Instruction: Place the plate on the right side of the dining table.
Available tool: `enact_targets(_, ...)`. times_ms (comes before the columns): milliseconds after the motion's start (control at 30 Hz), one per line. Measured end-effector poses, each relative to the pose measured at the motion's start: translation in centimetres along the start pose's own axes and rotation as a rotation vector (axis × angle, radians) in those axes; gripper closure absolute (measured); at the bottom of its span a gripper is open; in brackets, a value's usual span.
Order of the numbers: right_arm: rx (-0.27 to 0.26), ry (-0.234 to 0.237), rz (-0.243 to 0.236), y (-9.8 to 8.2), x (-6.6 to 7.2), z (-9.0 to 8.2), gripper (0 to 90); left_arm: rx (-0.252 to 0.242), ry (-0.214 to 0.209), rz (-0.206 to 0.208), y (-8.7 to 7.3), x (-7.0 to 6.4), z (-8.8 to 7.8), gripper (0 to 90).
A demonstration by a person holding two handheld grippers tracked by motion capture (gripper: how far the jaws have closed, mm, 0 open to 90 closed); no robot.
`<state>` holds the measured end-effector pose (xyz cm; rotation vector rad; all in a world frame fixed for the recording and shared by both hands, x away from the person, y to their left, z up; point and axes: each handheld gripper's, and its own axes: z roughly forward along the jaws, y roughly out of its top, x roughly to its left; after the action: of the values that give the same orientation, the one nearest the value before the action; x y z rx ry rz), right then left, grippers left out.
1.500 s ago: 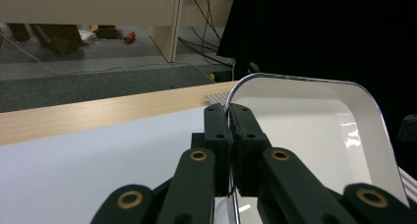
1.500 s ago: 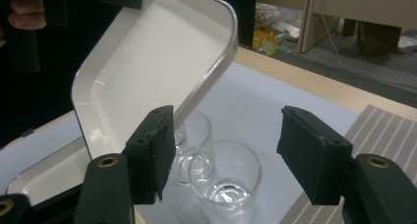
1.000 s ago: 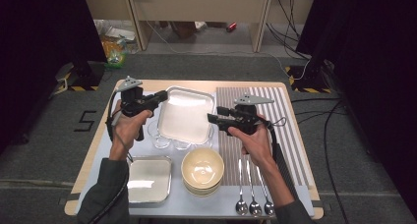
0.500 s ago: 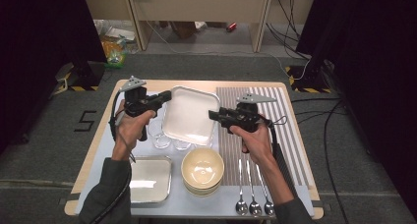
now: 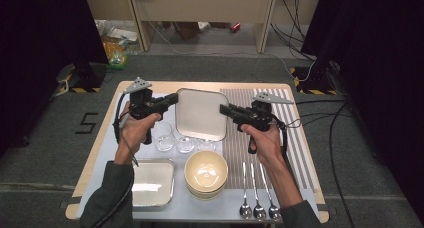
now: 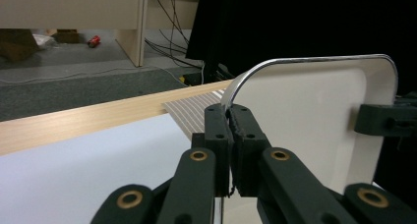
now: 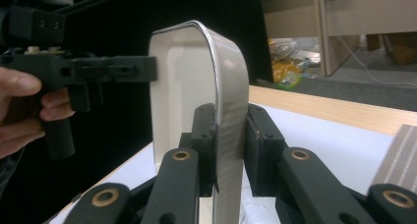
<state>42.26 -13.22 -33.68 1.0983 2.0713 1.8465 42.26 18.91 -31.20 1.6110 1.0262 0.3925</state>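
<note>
Your left gripper (image 6: 229, 135) pinches the tray (image 5: 200, 113) rim; the right gripper (image 7: 231, 135) has been closing on the opposite rim. Clamp fully, lift level.

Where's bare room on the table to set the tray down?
Free: the far strip of the striped mat right of the held tray, and the white sheet left of the glasses. Crowded: near edge, with lidded tin, bowls, spoons.
</note>
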Motion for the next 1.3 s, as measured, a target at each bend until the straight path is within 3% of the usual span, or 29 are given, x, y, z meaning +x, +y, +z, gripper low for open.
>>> enact_targets(133,0.002,-0.023,-0.003,0.1,-0.2,-0.4,78.0,-0.002,-0.018,-0.003,0.0,-0.3,0.2,83.3)
enact_targets(167,0.004,-0.036,-0.007,0.2,-0.4,-0.7,78.2,-0.006,-0.010,0.015,0.0,-0.5,0.3,78.8)
enact_targets(300,0.008,-0.063,-0.004,0.4,-1.1,-1.7,79.9,-0.027,-0.036,0.009,0.3,-1.0,0.0,64.2)
enact_targets(400,-0.001,-0.061,0.006,0.6,-1.8,-2.6,80.0,-0.021,-0.028,0.025,0.5,-1.2,-0.2,57.0)
enact_targets(633,0.004,-0.093,0.005,0.9,-2.8,-4.0,80.2,-0.020,-0.032,0.024,0.2,-1.2,-0.2,54.5)
enact_targets(833,-0.019,-0.149,0.029,1.2,-4.8,-6.0,80.2,0.011,0.002,0.052,-0.3,-0.5,-1.2,48.9)
enact_targets(1033,-0.014,-0.193,0.032,1.3,-5.9,-7.8,80.2,0.043,0.048,0.082,-1.8,0.6,-3.2,38.8)
enact_targets(1200,-0.001,-0.222,0.044,0.3,-7.2,-9.1,80.2,0.060,0.068,0.079,-4.2,2.3,-5.4,31.3)
enact_targets(1300,0.008,-0.246,0.069,-0.5,-8.1,-9.6,80.2,0.079,0.109,0.113,-5.5,3.1,-6.6,29.9)
